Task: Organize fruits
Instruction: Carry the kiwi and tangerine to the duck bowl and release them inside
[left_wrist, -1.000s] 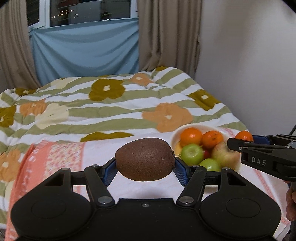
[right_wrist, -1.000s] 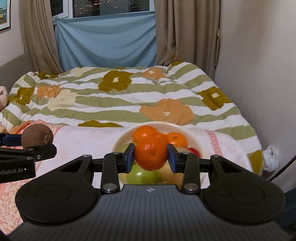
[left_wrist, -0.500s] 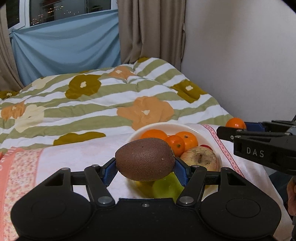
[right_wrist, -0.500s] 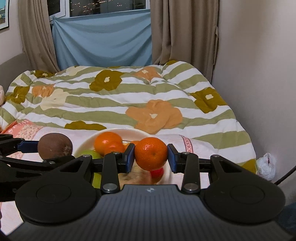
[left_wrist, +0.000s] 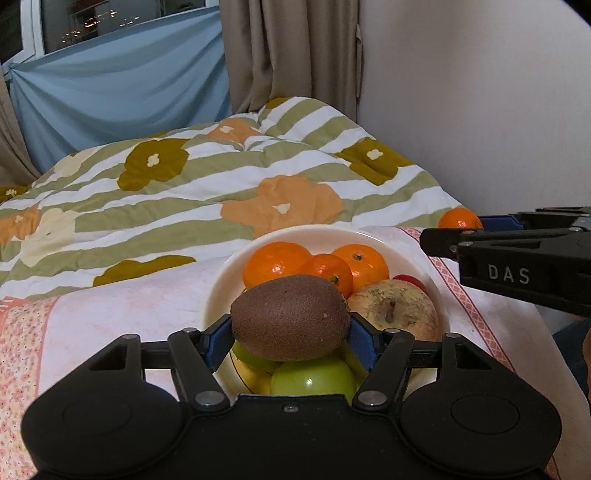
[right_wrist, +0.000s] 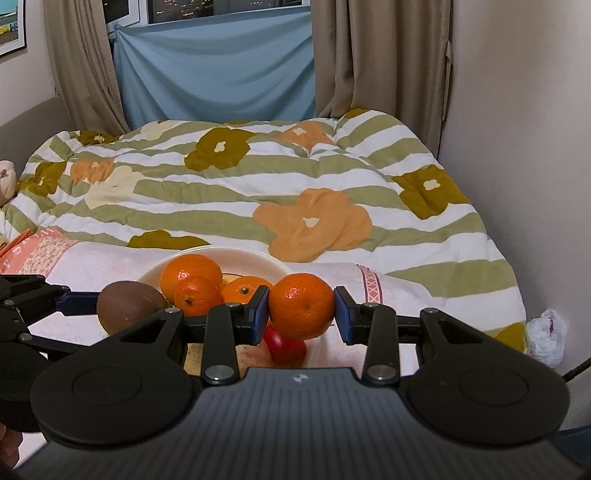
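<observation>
right tool (right_wrist: 301, 312) gripping mandarin (right_wrist: 301, 304) (above bowl (right_wrist: 258, 258))

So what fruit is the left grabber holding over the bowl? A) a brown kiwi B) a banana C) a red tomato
A: the left gripper has its blue pads pressed on a brown kiwi above the white bowl.

Home bedroom, bed w/ floral striped quilt (right_wrist: 258, 192), curtains (right_wrist: 380, 55) by window (right_wrist: 221, 5), framed pic on wall
</observation>
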